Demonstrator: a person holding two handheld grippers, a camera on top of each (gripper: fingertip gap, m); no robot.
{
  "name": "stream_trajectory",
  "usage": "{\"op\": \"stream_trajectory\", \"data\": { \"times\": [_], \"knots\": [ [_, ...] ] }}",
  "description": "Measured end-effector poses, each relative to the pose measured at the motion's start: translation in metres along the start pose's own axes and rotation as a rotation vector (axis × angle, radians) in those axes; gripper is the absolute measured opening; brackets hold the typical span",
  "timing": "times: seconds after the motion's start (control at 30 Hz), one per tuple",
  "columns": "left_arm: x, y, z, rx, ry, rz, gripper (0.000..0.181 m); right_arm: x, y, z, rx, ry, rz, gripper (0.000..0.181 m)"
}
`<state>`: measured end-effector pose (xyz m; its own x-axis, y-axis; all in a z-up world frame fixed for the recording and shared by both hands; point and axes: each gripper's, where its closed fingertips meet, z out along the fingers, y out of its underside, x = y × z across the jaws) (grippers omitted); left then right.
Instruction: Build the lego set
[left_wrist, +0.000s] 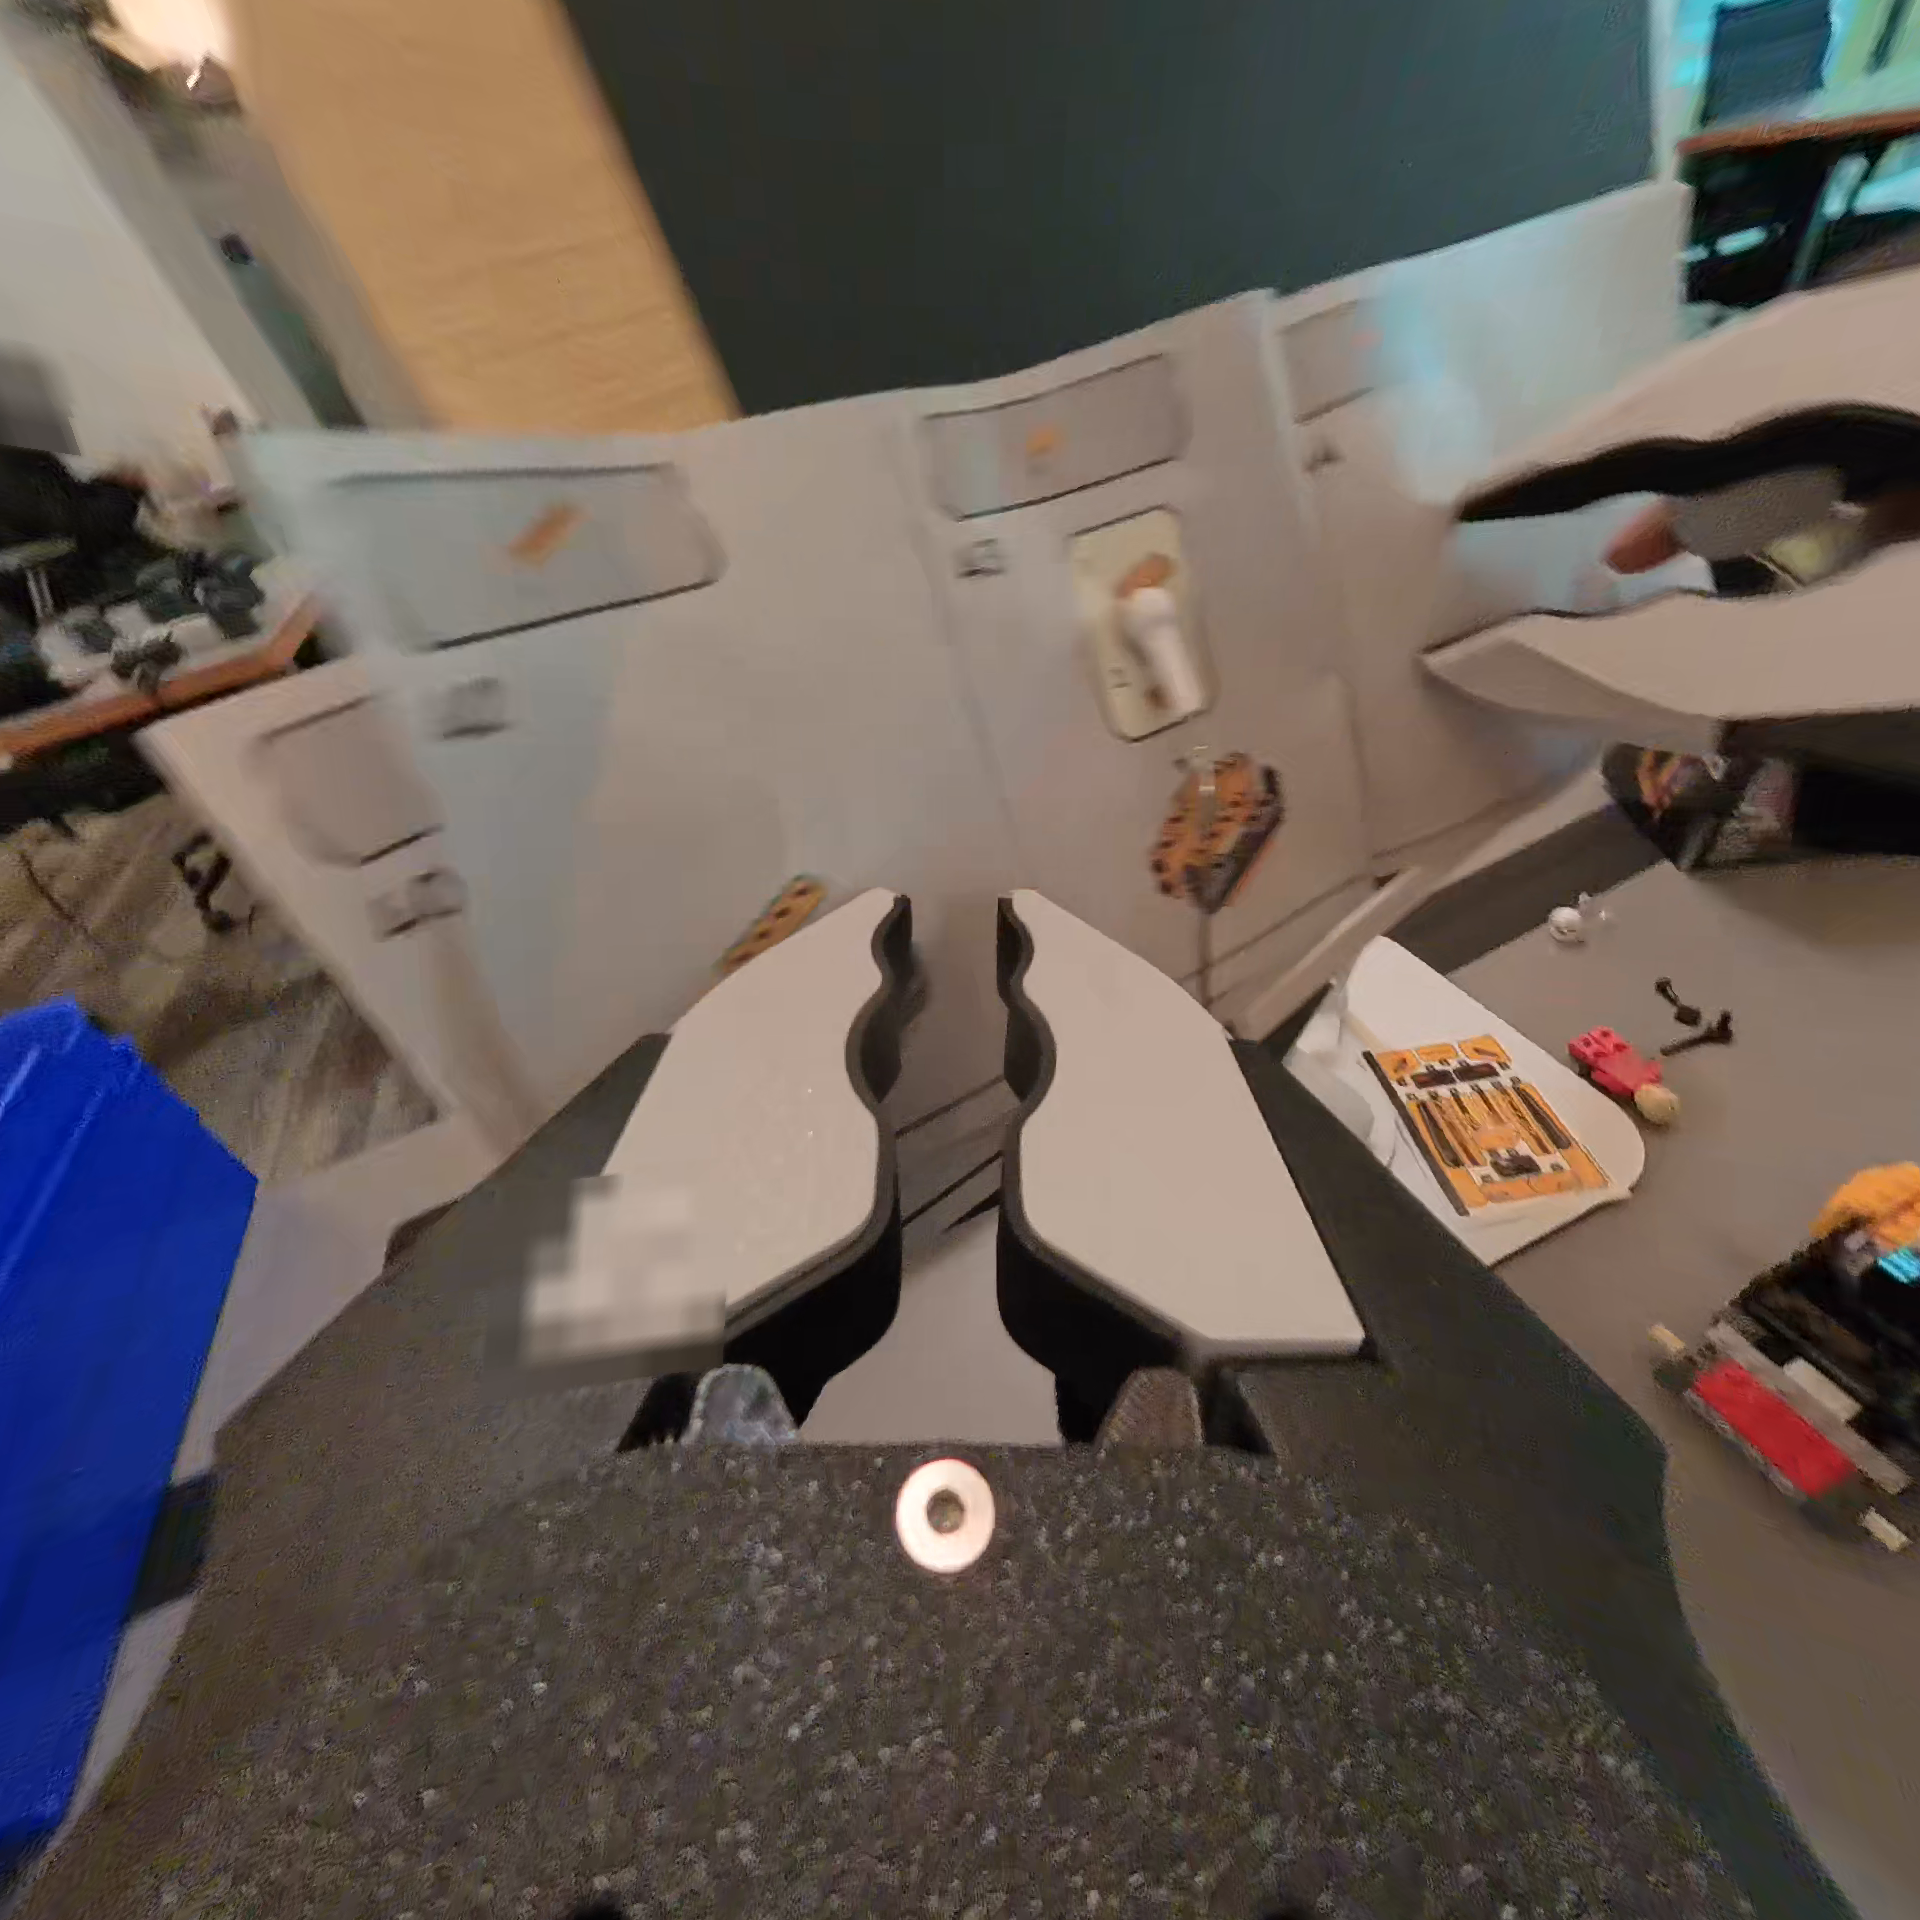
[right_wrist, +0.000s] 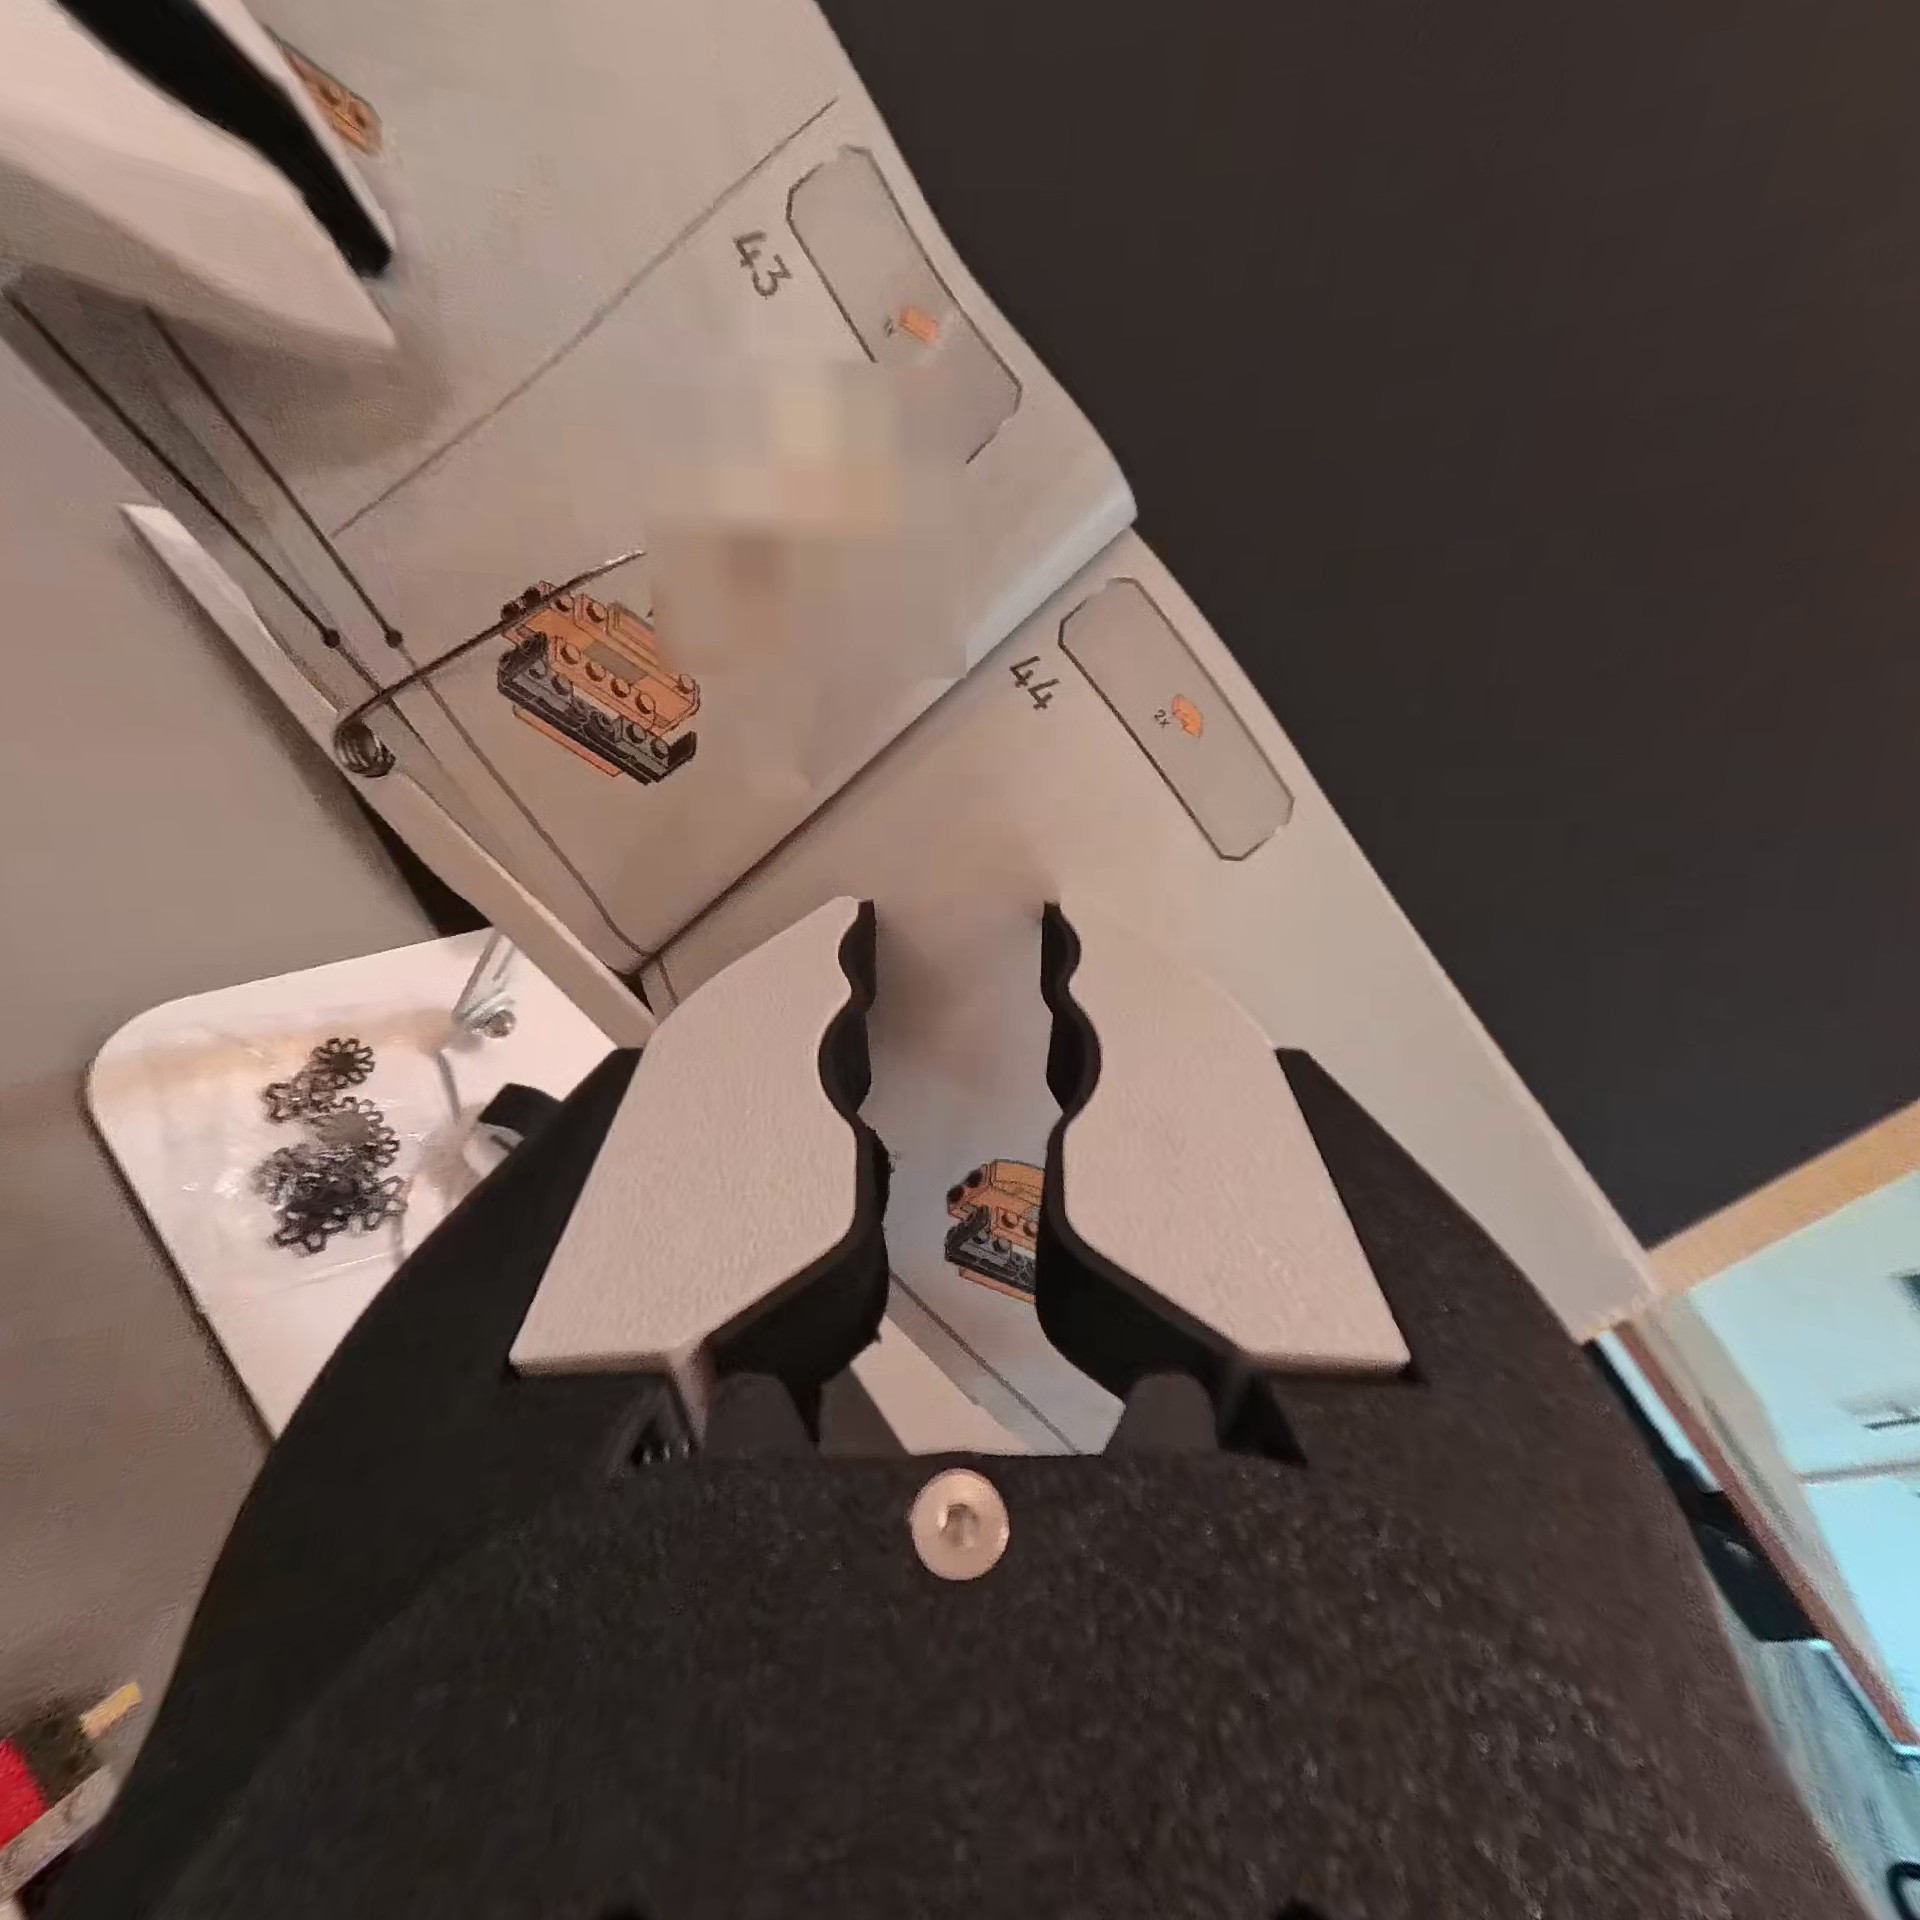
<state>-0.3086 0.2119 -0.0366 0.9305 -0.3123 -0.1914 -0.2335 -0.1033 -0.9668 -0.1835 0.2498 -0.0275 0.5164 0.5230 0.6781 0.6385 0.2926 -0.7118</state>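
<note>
Left wrist view has our left tool (left_wrist: 954, 935) raised off the bench (left_wrist: 1621, 1309), jaws parted a little with nothing between them, aimed at the instruction booklet (left_wrist: 831, 665) standing open ahead. Our right tool (right_wrist: 956, 940) is likewise slightly open and empty, pointed close at the same booklet's pages (right_wrist: 665, 436), which a wire holder (right_wrist: 364, 743) props up. We judge the step in hand to be reading the next build stage, not placing a brick. The half-built model (left_wrist: 1797, 1382), black with red and orange, sits on the bench well to the right of the left tool and below it; a sticker sheet (left_wrist: 1486, 1132) and a few loose pieces (left_wrist: 1616, 1070) lie beyond. A bag of small black parts (right_wrist: 322, 1153) rests left of the right tool. Next we would need to find the small orange part and bring one tool down to it.
</note>
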Motion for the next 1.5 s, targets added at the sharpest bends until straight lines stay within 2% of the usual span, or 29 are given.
{"op": "stream_trajectory", "data": {
  "times": [0.1, 0.2, 0.4, 0.5, 0.57, 0.63, 0.73, 0.8, 0.9, 1.03, 1.17, 1.33, 1.5],
  "knots": [
    [-0.02, 0.01, 0.0, -0.022, -0.039, -0.07, 0.002, -0.009, -0.014, -0.001, 0.04, 0.007, -0.063, 0.03],
    [-0.023, 0.013, 0.0, -0.021, -0.048, -0.108, 0.0, -0.017, -0.023, 0.005, 0.024, 0.025, -0.131, 0.031],
    [-0.038, 0.04, 0.001, -0.114, -0.105, -0.184, 0.0, -0.015, -0.007, 0.008, -0.008, 0.051, -0.117, 0.031],
    [-0.037, 0.035, -0.005, -0.098, -0.125, -0.198, 0.001, -0.012, -0.005, 0.004, -0.003, 0.039, -0.085, 0.031],
    [-0.021, 0.013, -0.012, -0.026, -0.108, -0.133, 0.003, -0.011, -0.009, 0.002, 0.018, 0.031, -0.069, 0.031],
    [0.009, -0.008, -0.011, 0.016, -0.052, -0.028, 0.004, -0.011, -0.017, 0.001, 0.05, 0.011, -0.045, 0.031],
    [0.048, -0.013, 0.009, -0.047, 0.069, 0.024, 0.025, -0.019, -0.025, 0.003, 0.059, -0.049, 0.0, 0.034],
    [0.048, -0.004, 0.026, -0.12, 0.041, 0.075, 0.029, -0.023, -0.029, 0.004, 0.066, -0.098, 0.061, 0.035],
    [0.044, 0.0, 0.034, -0.122, -0.008, 0.149, 0.002, -0.019, -0.035, 0.004, 0.085, -0.151, 0.149, 0.034],
    [0.044, -0.001, 0.034, -0.073, -0.007, 0.139, 0.001, -0.011, -0.039, 0.015, 0.057, -0.187, 0.18, 0.028],
    [0.047, -0.002, 0.032, -0.029, -0.017, 0.234, 0.001, -0.01, -0.043, 0.025, 0.034, -0.2, 0.146, 0.013],
    [0.056, -0.002, 0.032, 0.038, -0.007, 0.319, 0.001, -0.009, -0.043, 0.023, 0.026, -0.235, 0.137, 0.009],
    [0.065, 0.002, 0.04, -0.021, 0.0, 0.445, 0.001, -0.008, -0.042, 0.023, 0.021, -0.257, 0.168, 0.011]
  ]
}}
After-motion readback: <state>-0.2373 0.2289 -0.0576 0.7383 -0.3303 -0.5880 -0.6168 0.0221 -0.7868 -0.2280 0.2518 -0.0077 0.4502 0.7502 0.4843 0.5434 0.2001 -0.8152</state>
